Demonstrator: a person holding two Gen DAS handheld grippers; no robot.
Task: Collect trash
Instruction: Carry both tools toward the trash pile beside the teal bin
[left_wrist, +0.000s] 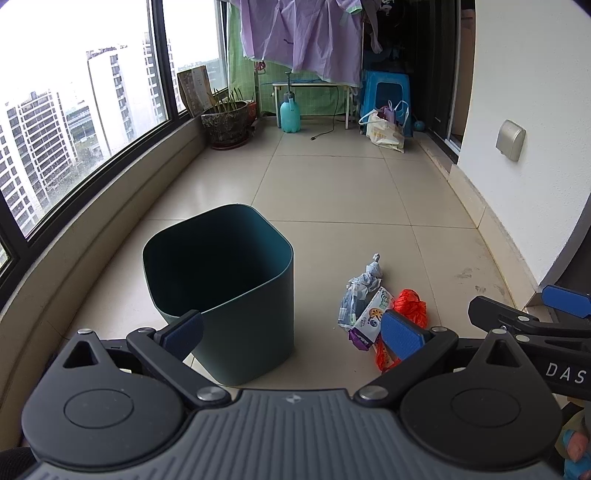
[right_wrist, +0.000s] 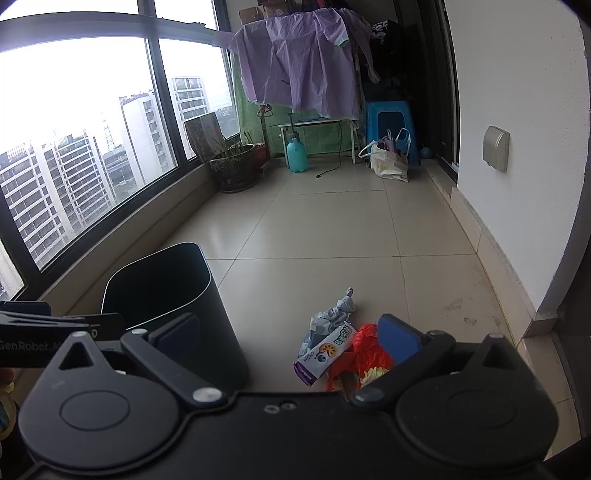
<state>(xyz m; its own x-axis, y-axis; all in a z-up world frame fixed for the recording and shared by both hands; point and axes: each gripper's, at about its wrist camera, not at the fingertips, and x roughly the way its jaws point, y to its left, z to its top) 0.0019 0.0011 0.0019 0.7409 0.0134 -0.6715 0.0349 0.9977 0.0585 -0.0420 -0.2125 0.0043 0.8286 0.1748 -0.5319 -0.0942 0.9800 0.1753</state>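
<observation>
Trash pile (right_wrist: 332, 343): crumpled grey wrapper, snack packet (right_wrist: 325, 352) and red plastic bag (right_wrist: 369, 350) heaped on the floor tiles, just right of the bin; none inside yet
Bin (left_wrist: 221, 280): dark green, upright, mouth open
Right gripper (right_wrist: 291, 338): jaws spread wide, empty; pile lies ahead between its fingers, so the nearer one, I judge
Left gripper (left_wrist: 293, 330): open, empty; faces the bin, pile to its right
Views: left wrist shows the bin's interior, apparently empty; right wrist hides it
</observation>
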